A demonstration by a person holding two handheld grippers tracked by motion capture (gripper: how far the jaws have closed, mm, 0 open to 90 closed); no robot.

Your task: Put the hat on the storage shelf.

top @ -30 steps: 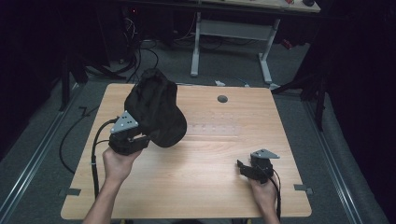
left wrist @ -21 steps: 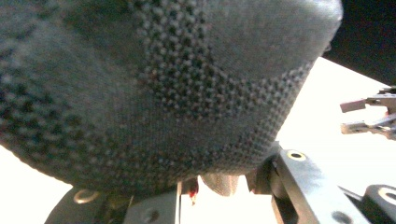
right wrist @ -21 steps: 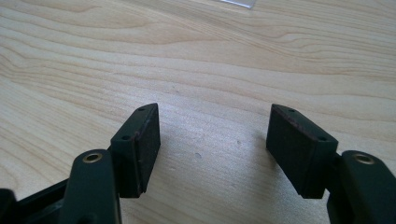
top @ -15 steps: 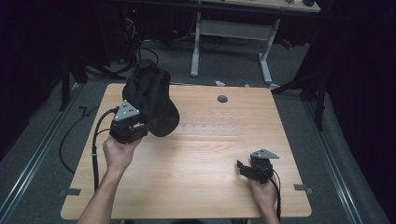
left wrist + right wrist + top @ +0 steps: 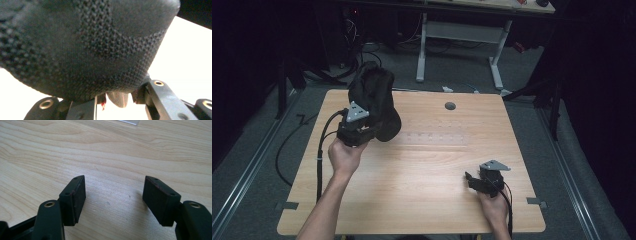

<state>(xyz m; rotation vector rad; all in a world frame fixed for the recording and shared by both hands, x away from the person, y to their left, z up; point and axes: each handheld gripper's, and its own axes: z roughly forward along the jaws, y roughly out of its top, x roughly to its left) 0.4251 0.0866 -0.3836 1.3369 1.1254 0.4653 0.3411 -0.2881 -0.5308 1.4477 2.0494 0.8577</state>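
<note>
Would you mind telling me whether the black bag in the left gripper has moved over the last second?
Yes. The black bag, held by the left gripper, has shifted left, away from the table's round hole.

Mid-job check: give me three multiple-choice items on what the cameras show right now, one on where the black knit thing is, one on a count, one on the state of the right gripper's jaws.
1. Where is the black knit item?
A. flat at the table's centre
B. held up in the left gripper above the table's far left part
C. on the floor

2. How many round holes show in the tabletop?
A. one
B. three
C. five

3. How do the right gripper's jaws stand?
A. shut on a cloth
B. shut on nothing
C. open, nothing between them

Answers: 1 B, the black knit item rises from the left gripper. 2 A, a single hole sits near the far edge of the table. 3 C, in the right gripper view the right gripper shows bare wood between its pads.
</note>
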